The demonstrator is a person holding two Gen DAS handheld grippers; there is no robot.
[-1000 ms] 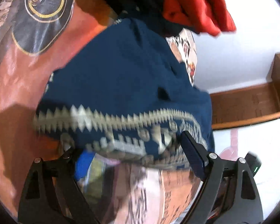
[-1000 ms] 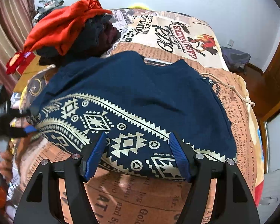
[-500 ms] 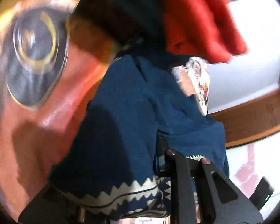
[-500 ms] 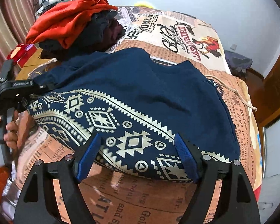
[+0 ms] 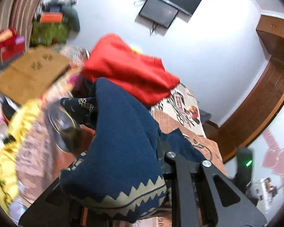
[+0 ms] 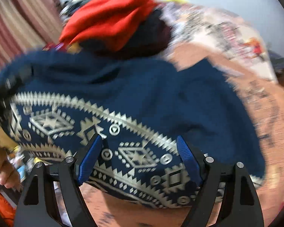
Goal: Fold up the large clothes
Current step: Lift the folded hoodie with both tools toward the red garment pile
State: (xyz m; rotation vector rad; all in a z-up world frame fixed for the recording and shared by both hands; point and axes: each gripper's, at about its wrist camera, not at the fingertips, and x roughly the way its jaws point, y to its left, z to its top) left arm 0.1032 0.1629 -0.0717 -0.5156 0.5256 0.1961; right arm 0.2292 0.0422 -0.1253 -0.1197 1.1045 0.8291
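Note:
A navy garment with a pale zigzag pattern [image 5: 123,141] hangs lifted from my left gripper [image 5: 142,151], which is shut on its patterned edge. Cloth drapes over the left finger and hides it. In the right wrist view the same navy garment [image 6: 142,87] lies spread over the printed bed cover [image 6: 255,102], its left side raised. My right gripper [image 6: 140,141] is open just above the patterned hem, its blue pads [image 6: 89,158] apart and not pressing the cloth.
A red garment [image 5: 126,70] tops a dark pile of clothes [image 6: 153,36] at the bed's far side. A cardboard box [image 5: 30,73] and yellow cloth [image 5: 5,151] lie at the left. A person's hand [image 6: 2,170] shows at the left edge. A wooden door frame [image 5: 270,87] stands at the right.
The left gripper closed on the garment's patterned edge and rose with it, rolling as it went. The right gripper widened slightly and slid across the hem; the view is now blurred.

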